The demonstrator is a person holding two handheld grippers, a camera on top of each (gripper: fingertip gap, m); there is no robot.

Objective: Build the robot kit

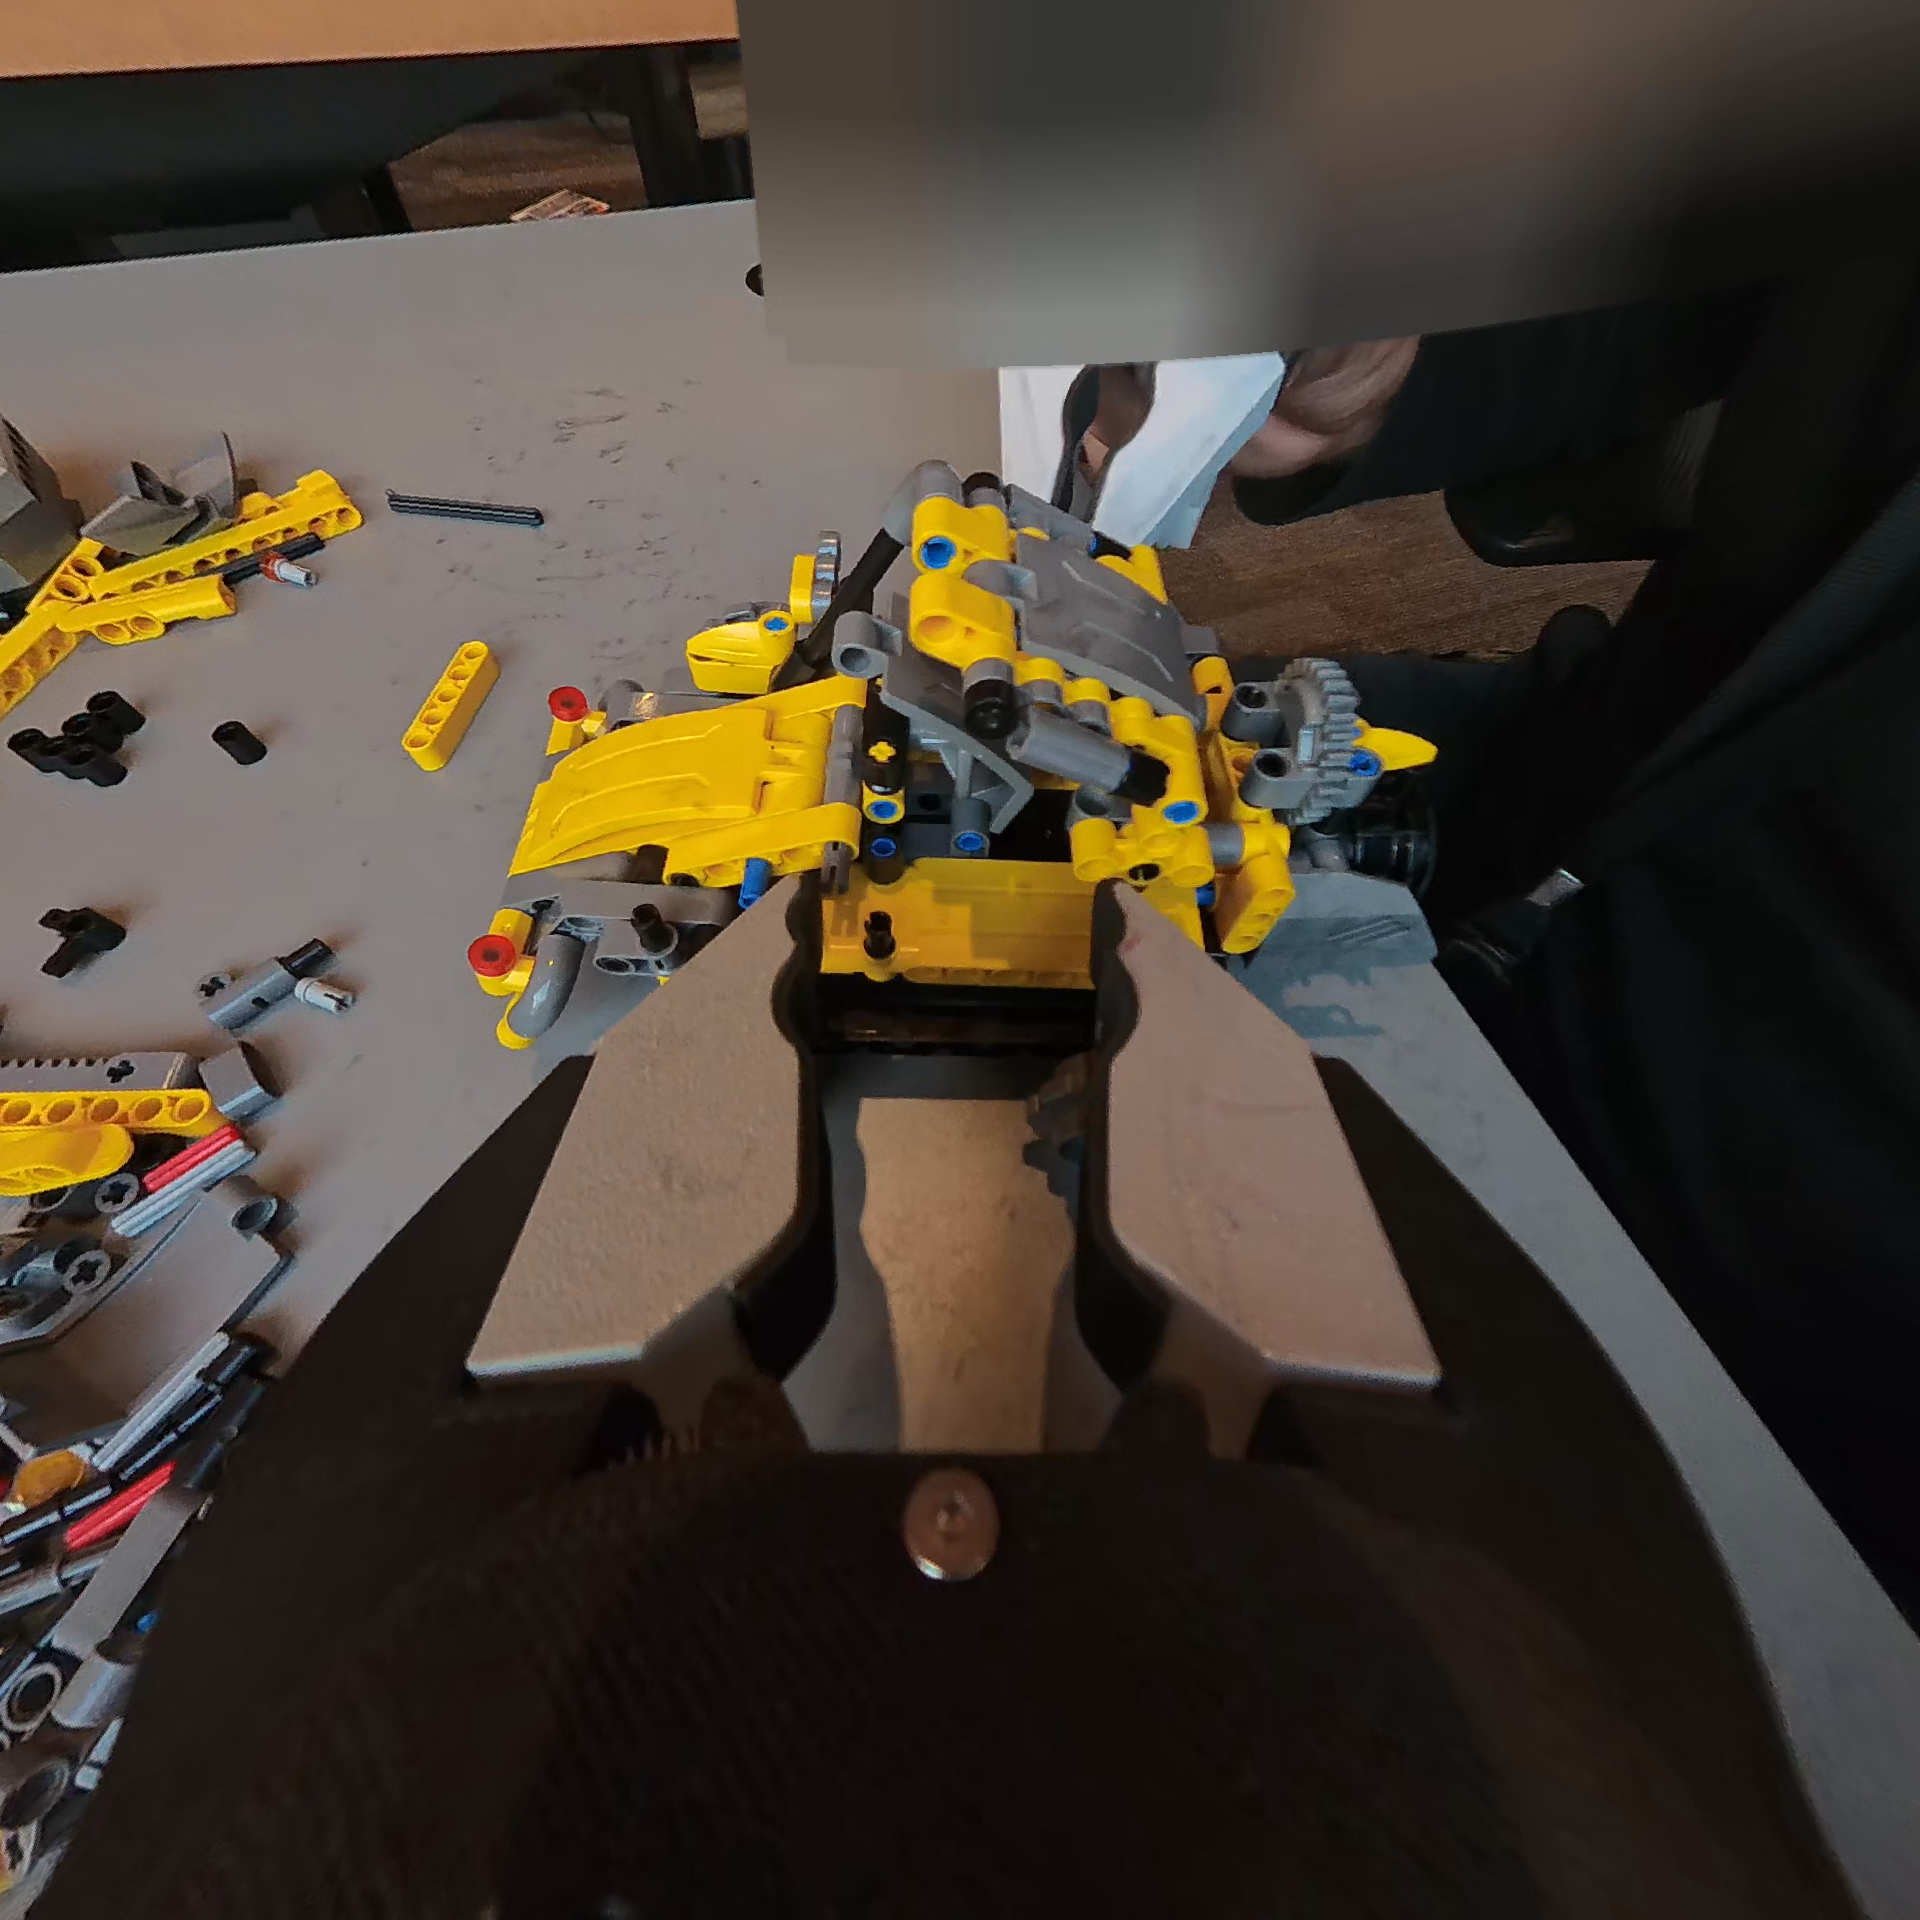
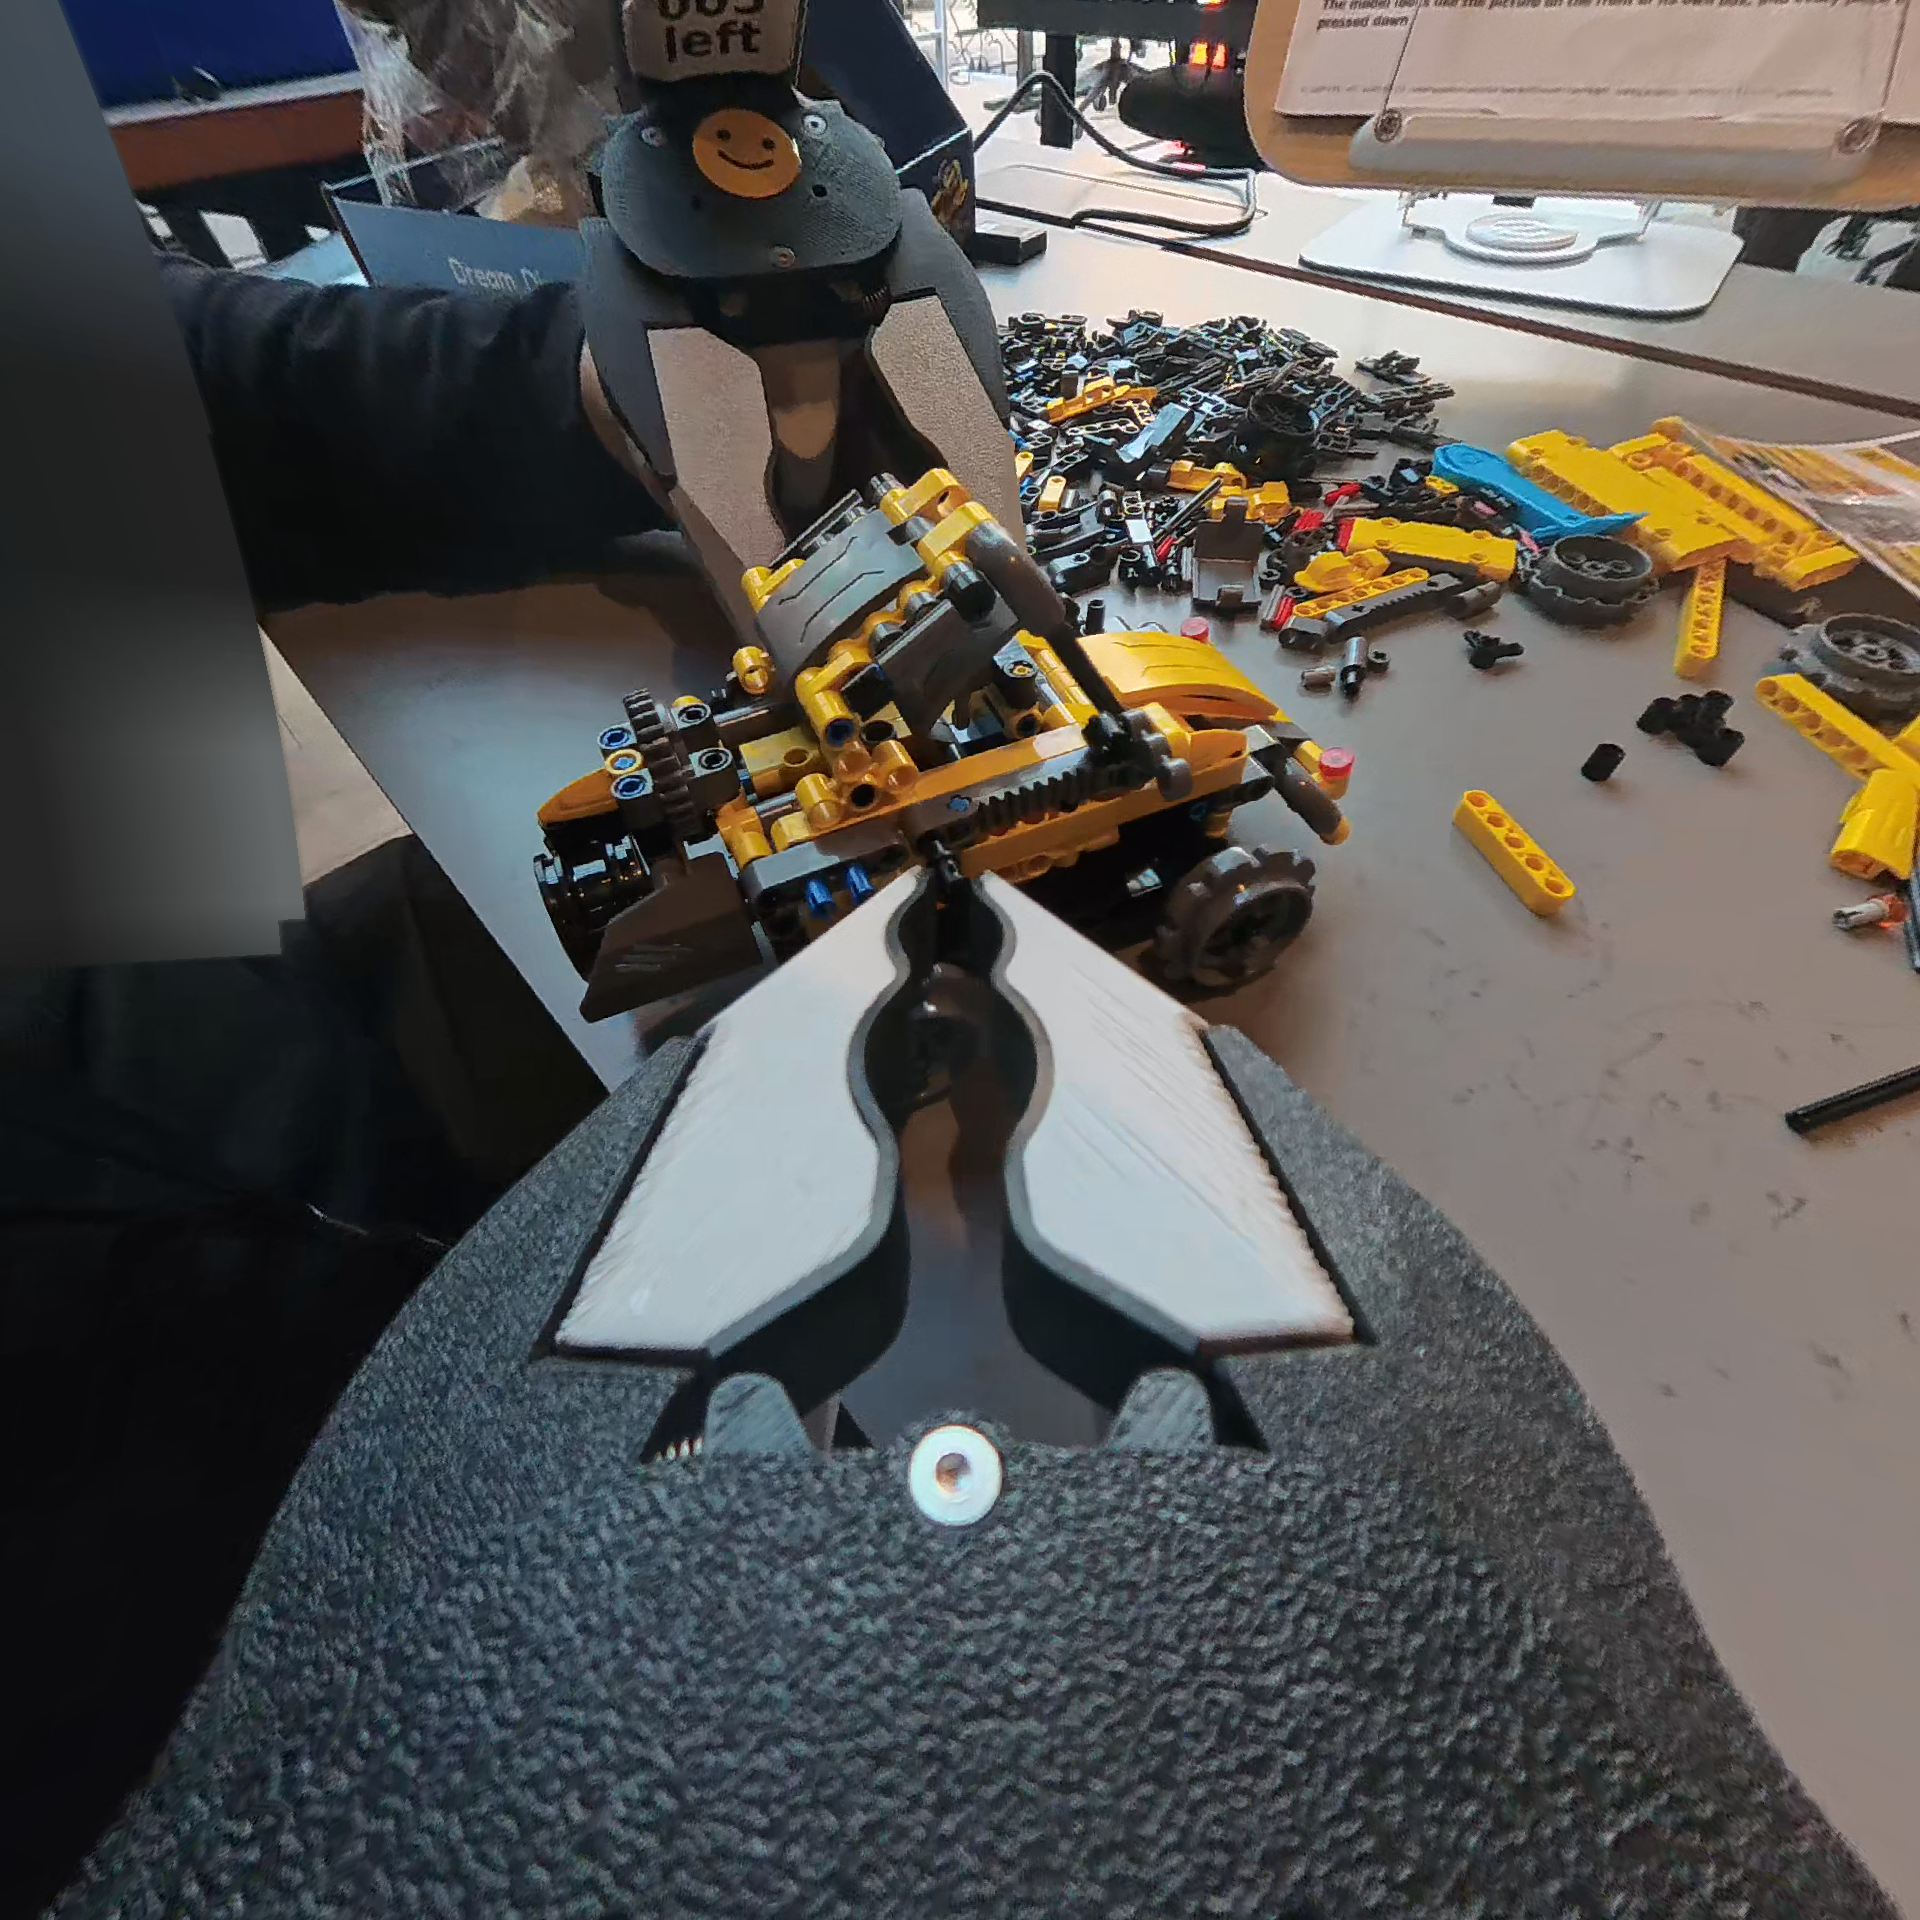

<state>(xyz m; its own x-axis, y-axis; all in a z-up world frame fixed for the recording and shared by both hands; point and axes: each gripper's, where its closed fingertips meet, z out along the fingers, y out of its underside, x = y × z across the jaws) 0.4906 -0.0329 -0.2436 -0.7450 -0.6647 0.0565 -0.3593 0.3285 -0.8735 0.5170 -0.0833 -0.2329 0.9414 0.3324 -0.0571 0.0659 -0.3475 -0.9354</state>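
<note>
A yellow, grey and black brick-built vehicle model (image 1: 1091, 623) stands near the table's edge; it also shows in the right wrist view (image 2: 935, 707). My left gripper (image 1: 956, 914) is shut on the model's yellow body, one finger on each side. In the right wrist view the left gripper (image 2: 873, 520) reaches in from behind the model. My right gripper (image 2: 945, 883) is shut on a small black pin (image 2: 943, 868) that touches the model's side, just below its black toothed rack (image 2: 1029, 800).
Loose black and yellow parts (image 2: 1195, 416) are heaped on the grey table (image 2: 1558, 1195), with wheels (image 2: 1590, 566), a blue piece (image 2: 1507, 488) and a yellow beam (image 2: 1512, 852). A black axle (image 1: 464, 509) lies to the left. A monitor stand (image 2: 1517, 249) is behind. The table edge (image 1: 1558, 1195) runs close on the right. Some 7 cm of space lies between my two pairs of fingers. Left tips and right tips are each some 20 cm from the black axle (image 1: 464, 509).
</note>
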